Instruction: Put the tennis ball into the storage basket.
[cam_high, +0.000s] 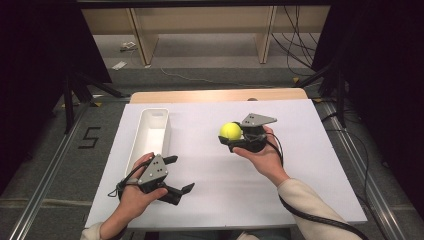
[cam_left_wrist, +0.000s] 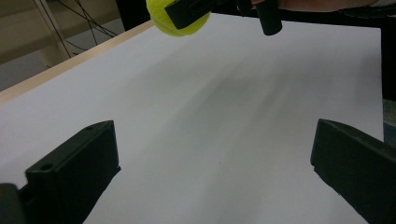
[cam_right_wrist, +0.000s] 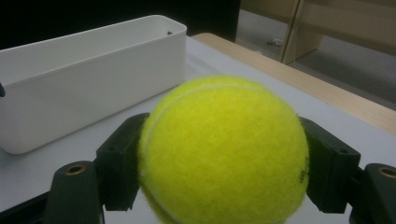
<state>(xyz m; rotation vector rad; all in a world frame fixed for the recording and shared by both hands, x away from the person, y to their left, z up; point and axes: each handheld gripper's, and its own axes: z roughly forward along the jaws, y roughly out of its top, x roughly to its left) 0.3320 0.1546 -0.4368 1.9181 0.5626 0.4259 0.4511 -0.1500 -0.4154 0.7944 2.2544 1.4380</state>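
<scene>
The tennis ball (cam_right_wrist: 223, 151) is bright yellow-green and fuzzy, with a pale curved seam running over its top and small dark print near its 3 o'clock edge. It sits clamped between the two black fingers (cam_right_wrist: 122, 163) of the right gripper (cam_high: 234, 136), one pressing each side, so the fingers are closed on it to the ball's width. In the high view the ball (cam_high: 230, 131) is held above the white worktop (cam_high: 300, 150), a little toward 1 o'clock from the worktop's centre, with the person's right hand (cam_high: 262, 155) wrapped around the gripper body and its cable trailing back over the sleeve.

Toward 9 o'clock from the ball lies a long white bin (cam_high: 150, 135), open-topped, running front to back along the worktop's left part; in the right gripper view it (cam_right_wrist: 88, 79) stands just beyond the ball.

At about 7 o'clock from the ball, near the front edge, the left hand (cam_high: 137, 195) holds the left gripper (cam_high: 179, 175). Its fingers (cam_left_wrist: 74, 172) are spread wide apart with nothing between them, above bare white worktop. In the left gripper view the ball (cam_left_wrist: 175, 21) shows at 12 o'clock.
</scene>
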